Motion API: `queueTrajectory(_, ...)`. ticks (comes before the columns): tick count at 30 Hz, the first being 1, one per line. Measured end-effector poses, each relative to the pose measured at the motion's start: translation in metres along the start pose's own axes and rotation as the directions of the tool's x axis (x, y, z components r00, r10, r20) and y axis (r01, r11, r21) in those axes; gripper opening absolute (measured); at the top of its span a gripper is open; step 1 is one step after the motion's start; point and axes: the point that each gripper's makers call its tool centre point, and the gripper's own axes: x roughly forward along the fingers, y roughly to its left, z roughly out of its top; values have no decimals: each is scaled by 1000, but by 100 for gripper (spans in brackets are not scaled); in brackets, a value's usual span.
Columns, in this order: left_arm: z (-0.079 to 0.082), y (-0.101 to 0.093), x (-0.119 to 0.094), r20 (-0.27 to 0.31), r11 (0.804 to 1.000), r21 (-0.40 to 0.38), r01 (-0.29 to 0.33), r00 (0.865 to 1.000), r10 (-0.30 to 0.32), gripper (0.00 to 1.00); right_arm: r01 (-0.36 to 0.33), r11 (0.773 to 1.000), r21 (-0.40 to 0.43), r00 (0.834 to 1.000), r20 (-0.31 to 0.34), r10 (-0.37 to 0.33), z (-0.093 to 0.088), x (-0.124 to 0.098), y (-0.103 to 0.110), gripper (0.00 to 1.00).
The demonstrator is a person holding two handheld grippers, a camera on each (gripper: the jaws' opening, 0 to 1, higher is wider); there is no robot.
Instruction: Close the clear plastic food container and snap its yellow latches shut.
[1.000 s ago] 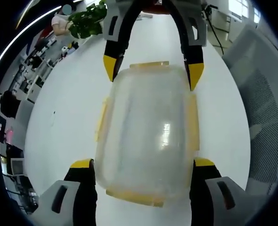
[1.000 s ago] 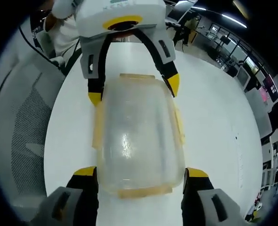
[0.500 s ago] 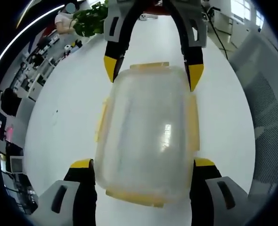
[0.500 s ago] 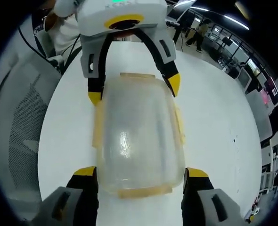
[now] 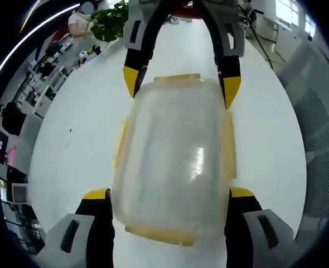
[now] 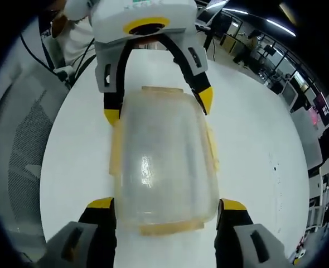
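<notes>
1. The left tool [image 5: 164, 201] straddled the near end of the clear plastic food container [image 5: 173, 162], one jaw close against each side, so it appeared closed on the box.
2. The right tool [image 6: 165, 209] held the opposite end of the container [image 6: 161, 162] in the same way, jaws pressed to both sides. In the left gripper view, the right tool [image 5: 178, 86] reached in from the far side, its yellow tips at the far corners.
3. The container sat between the two tools over a white table [image 5: 81, 128]; whether it rested on the surface or hung just above could not be told. Its lid looked seated on the base.
4. Yellow latches [image 5: 120, 142] ran along the container's long edges and ends. They seemed to flare outward, likely not yet snapped.
5. Risk: with both tools squeezing smooth plastic, uneven pressure could let the box slip or twist, or pop the lid off its rim.
6. Releasing one tool to press a latch could let the box slide across the slick table.
</notes>
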Motion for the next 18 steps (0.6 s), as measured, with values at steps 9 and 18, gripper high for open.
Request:
queueTrajectory(9, -1, -1, 0, -4, 1000, -2, -1, 1000, 1, 79, 3, 1000, -9, 1000, -8, -3, 0, 1, 1, 72)
queueTrajectory(18, -1, -1, 0, -2, 1000, -7, -4, 1000, 4, 79, -2, 1000, -14, 1000, -1, 2, 0, 1, 0, 72)
